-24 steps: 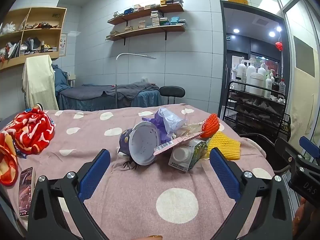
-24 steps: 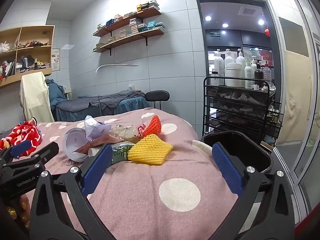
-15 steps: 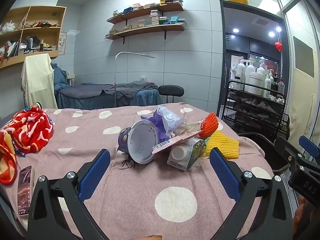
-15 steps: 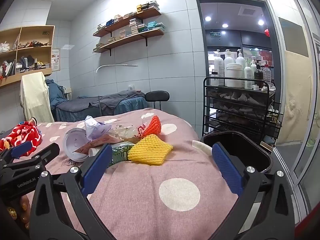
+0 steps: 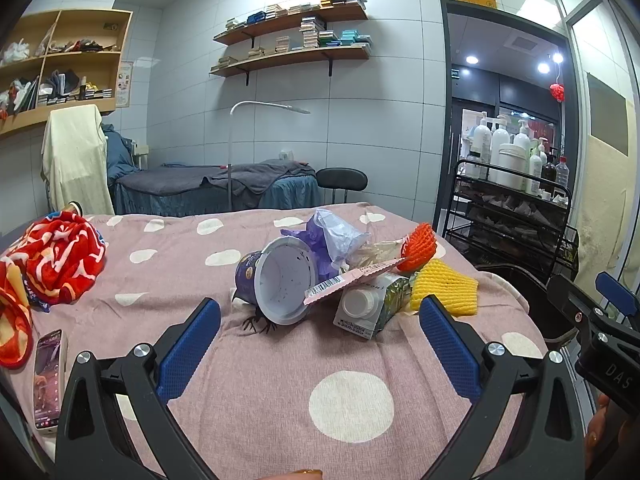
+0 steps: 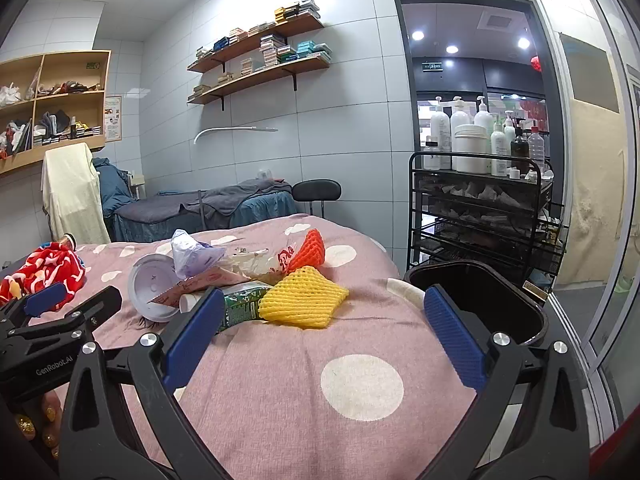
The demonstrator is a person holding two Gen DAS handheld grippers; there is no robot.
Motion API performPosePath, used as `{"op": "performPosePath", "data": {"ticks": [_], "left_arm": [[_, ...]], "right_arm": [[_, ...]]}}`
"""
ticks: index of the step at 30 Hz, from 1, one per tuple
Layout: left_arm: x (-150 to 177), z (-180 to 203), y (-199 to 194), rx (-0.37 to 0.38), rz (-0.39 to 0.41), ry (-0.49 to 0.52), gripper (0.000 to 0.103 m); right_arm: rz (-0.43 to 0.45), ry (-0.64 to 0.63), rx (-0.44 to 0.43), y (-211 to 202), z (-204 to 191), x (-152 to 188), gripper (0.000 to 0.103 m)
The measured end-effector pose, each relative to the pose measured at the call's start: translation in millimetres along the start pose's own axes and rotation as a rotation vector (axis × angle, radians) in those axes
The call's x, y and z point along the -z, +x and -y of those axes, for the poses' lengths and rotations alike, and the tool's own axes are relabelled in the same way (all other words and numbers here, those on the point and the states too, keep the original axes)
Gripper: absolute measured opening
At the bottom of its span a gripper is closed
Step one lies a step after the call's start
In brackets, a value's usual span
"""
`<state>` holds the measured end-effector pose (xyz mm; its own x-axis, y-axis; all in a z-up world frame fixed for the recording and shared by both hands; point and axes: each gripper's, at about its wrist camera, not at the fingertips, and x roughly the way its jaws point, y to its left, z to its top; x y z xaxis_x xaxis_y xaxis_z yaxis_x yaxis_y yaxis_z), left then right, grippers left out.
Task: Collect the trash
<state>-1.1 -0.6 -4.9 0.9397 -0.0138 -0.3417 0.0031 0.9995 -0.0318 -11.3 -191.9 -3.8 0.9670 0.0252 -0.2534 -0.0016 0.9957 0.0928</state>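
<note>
We hold left gripper spread wide, nothing between blue pads. Right gripper likewise wide apart, empty. Trash pile mid-bed on pink dotted cover: tipped purple cup, milk carton touching it, pink barcode card lying across both, yellow foam net, orange foam net, crumpled plastic bag. Black bin just beside bed's right edge. Phone at left.

phone — screen blurred, carton print unreadable
</note>
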Motion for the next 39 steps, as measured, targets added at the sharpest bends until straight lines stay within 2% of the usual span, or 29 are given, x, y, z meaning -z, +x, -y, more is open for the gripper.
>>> {"op": "performPosePath", "data": {"ticks": [39], "left_arm": [[0.7, -2.0, 2.2, 0.01, -0.02, -0.004, 0.098]], "right_arm": [[-0.009, -0.001, -0.001, 3.3, -1.3, 2.5, 0.099]]}}
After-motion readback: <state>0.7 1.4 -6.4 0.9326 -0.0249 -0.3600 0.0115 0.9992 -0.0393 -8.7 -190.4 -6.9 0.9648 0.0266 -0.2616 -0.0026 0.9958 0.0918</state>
